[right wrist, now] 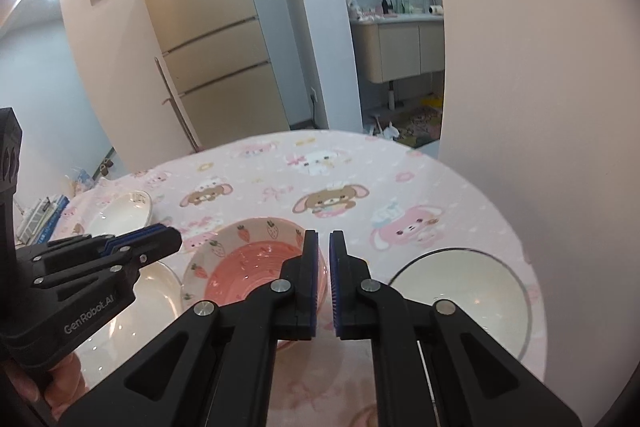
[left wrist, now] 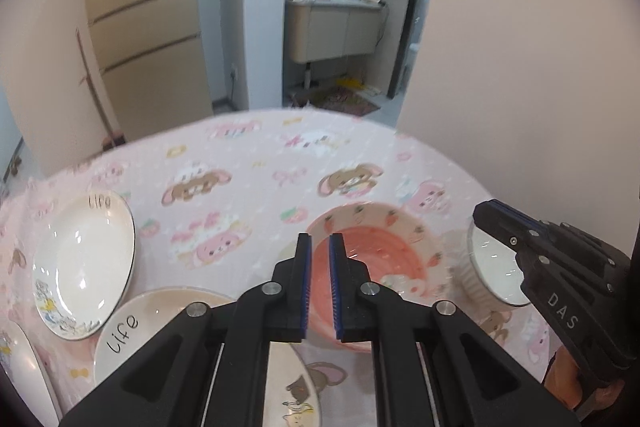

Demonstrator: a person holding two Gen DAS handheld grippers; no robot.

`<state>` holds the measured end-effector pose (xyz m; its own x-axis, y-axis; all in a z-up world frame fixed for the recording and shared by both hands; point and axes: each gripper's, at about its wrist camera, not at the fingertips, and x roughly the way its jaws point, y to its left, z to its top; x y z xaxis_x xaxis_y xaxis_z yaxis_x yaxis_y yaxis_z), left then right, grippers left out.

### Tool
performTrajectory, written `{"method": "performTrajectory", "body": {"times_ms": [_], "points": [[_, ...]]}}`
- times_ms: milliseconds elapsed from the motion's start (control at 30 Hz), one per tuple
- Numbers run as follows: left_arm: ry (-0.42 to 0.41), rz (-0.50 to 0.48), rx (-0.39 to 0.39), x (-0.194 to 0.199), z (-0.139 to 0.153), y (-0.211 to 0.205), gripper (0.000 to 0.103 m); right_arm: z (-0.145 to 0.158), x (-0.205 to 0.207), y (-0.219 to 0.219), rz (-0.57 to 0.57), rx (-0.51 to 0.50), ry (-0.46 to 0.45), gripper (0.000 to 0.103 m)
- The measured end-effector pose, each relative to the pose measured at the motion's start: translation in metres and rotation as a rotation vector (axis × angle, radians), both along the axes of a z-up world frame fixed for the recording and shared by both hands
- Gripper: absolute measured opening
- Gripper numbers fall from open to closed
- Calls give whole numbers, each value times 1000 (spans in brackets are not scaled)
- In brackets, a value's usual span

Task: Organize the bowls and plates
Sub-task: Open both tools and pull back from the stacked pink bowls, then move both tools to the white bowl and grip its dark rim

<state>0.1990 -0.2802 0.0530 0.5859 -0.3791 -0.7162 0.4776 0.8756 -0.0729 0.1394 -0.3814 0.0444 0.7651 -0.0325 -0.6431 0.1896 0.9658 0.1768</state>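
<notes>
A pink strawberry bowl sits mid-table; it also shows in the right wrist view. A white ribbed bowl stands to its right. White "Life" plates lie at the left: one far, one near, another at the edge. My left gripper hovers above the pink bowl's near-left rim, jaws nearly closed with a narrow gap, holding nothing. My right gripper hovers between the two bowls, jaws likewise narrow and empty.
The round table has a pink cartoon cloth. A wall stands close on the right. A fridge and a bathroom vanity are beyond the table. Books lie off the left edge.
</notes>
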Motion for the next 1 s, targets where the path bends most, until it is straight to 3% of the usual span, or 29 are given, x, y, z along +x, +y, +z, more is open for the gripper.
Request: {"method": "performTrajectory", "body": {"times_ms": [67, 133, 167, 200, 300, 400, 567, 733, 833, 900, 1000], "points": [[-9, -14, -3, -7, 6, -6, 17, 8, -8, -5, -2, -7, -15, 5], [-21, -27, -6, -12, 10, -12, 47, 15, -17, -12, -10, -18, -28, 6], [-40, -36, -14, -17, 13, -16, 74, 17, -22, -15, -16, -22, -35, 7], [-65, -41, -24, -20, 15, -18, 84, 19, -26, -20, -24, -25, -43, 8], [-128, -43, -26, -31, 21, -28, 85, 23, -39, -34, -47, -29, -54, 19], [-108, -73, -45, -34, 20, -40, 85, 24, -49, -50, -82, -41, -59, 36], [-57, -158, -66, -39, 15, -68, 84, 19, -59, -77, -143, -46, -45, 36], [11, -185, -73, -32, 5, -93, 65, 6, -61, -99, -172, 2, -11, 36], [48, -181, -47, -24, -8, -106, 48, -6, -59, -106, -178, 23, 25, 36], [64, -185, -17, -20, -17, -111, 32, -16, -57, -110, -173, 37, 65, 28], [125, -197, -18, -12, -28, -115, 29, -30, -55, -115, -168, 78, 104, 26]]}}
